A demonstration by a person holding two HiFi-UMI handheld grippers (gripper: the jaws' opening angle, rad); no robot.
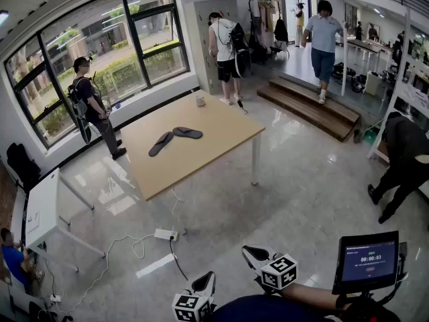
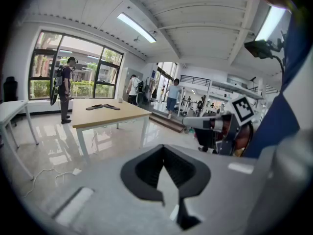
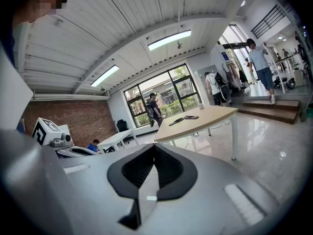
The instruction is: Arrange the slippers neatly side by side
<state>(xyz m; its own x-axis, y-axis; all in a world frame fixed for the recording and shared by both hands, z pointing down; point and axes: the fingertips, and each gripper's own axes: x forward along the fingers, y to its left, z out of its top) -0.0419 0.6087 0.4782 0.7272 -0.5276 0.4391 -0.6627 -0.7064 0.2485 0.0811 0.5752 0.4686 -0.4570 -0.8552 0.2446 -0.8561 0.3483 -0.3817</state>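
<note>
Two dark flat slippers (image 1: 161,143) lie on the pale wooden bench (image 1: 214,129), well apart from the left tongs (image 1: 204,282) and right tongs (image 1: 255,253), both pressed together.

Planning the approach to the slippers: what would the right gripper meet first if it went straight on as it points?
Probably the near edge of the light wooden table, well ahead of the shut right gripper; depth is hard to judge.

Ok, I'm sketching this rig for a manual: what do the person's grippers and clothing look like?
The left gripper and right gripper are grey-bodied with black jaws. Each carries a white cube with black square markers. The person's clothing is dark blue.
</note>
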